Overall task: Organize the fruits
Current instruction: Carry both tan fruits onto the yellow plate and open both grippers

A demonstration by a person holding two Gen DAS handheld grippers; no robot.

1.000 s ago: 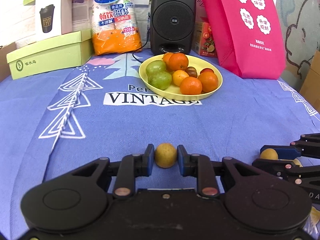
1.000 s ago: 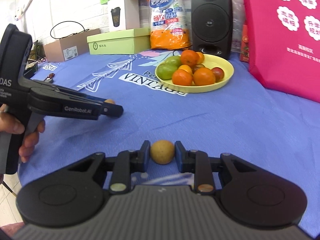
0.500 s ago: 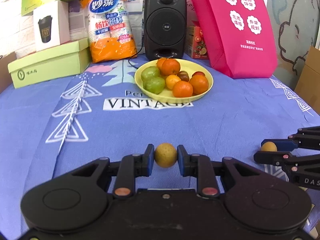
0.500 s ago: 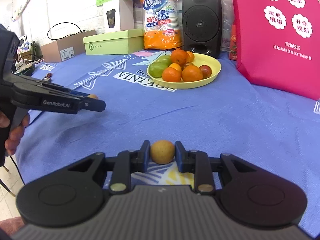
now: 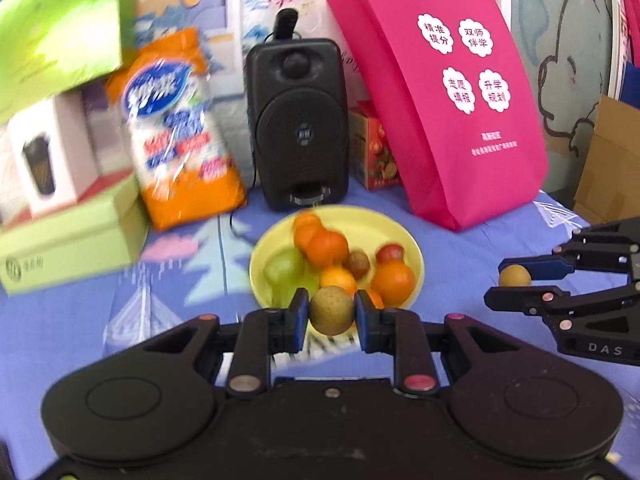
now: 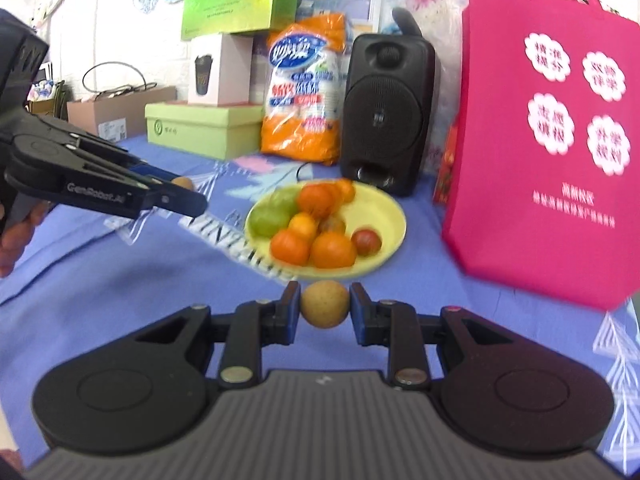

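My left gripper (image 5: pixel 331 312) is shut on a small brown round fruit (image 5: pixel 331 310), held in the air just before the near rim of the yellow plate (image 5: pixel 384 226). My right gripper (image 6: pixel 324 309) is shut on a second brown round fruit (image 6: pixel 324 304), just short of the plate's near edge (image 6: pixel 390 220). The plate holds several oranges, green fruits and small red ones. The right gripper with its fruit (image 5: pixel 515 276) shows at the right of the left wrist view. The left gripper (image 6: pixel 176 194) shows at the left of the right wrist view.
A black speaker (image 5: pixel 298 128), an orange bag of paper cups (image 5: pixel 180 128), green boxes (image 5: pixel 68 244) and a pink tote bag (image 5: pixel 444 108) stand behind the plate on the blue cloth (image 6: pixel 120 280). A cardboard box (image 5: pixel 608 168) stands at the far right.
Both grippers have lifted their brown fruits off the cloth and moved forward toward the yellow plate, which now looms much closer in both views.
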